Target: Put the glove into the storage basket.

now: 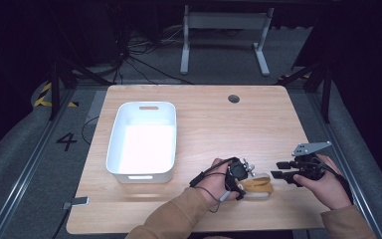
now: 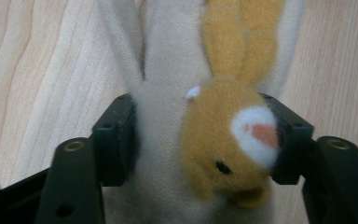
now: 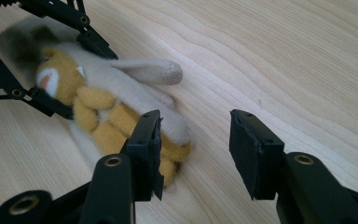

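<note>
Plush rabbit (image 1: 256,186) flat on bench (image 1: 209,124), near front edge, right of white bin (image 1: 142,142), well apart from it. Looks light, soft, squashy: no breakage risk, but fur compresses and limbs flop, so likely to sag or slip from a shallow pinch. Best hold judged across head or torso, not ears or legs.

Left gripper (image 2: 205,140) low over toy, fingers (image 2: 116,140) either side of head (image 2: 228,149), pressing into plush at both sides. Holding the rabbit by the head, by the look of it.

Right gripper (image 3: 196,149) just right of toy, off the bench, aimed at its leg end; fingers (image 3: 254,154) wide, nothing between.
</note>
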Tool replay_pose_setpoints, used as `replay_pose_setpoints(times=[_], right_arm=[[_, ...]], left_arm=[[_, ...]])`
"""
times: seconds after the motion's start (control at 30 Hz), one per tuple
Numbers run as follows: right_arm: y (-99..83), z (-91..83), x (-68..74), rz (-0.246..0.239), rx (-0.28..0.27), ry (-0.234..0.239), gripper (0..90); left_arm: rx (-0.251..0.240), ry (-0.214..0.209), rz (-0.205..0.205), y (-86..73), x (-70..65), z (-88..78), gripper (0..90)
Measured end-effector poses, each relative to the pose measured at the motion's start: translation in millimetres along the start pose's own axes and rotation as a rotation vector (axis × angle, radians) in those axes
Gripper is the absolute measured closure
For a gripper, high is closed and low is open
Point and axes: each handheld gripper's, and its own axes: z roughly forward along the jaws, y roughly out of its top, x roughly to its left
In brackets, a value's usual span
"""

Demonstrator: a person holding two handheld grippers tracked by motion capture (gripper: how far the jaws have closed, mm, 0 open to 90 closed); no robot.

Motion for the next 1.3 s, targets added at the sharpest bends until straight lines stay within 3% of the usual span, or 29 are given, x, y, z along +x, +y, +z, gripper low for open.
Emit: replay_pose_setpoints(times=[0.23,0.73,0.97,1.3], right_arm=[[-0.2,-2.0,0.3,0.013,-0.016,0.015,55.1],[-0.1,-3.3,0.1,0.022,-0.028,0.008,56.4],[-0.7,-3.9,-2.7,0.028,-0.038,0.003,56.4],[1.1,-3.1,-4.7,0.034,-0.042,0.001,56.2]], left_arm=[[-0.015,0.012,0.007,-3.4,-1.4,-0.8,48.6],[0.007,0.035,-0.015,0.6,-7.1,-5.4,62.2],[-0.039,0.023,-0.033,3.8,-4.6,-26.7,71.8],[-0.07,0.045,-0.042,4.6,-6.2,-55.4,72.4]])
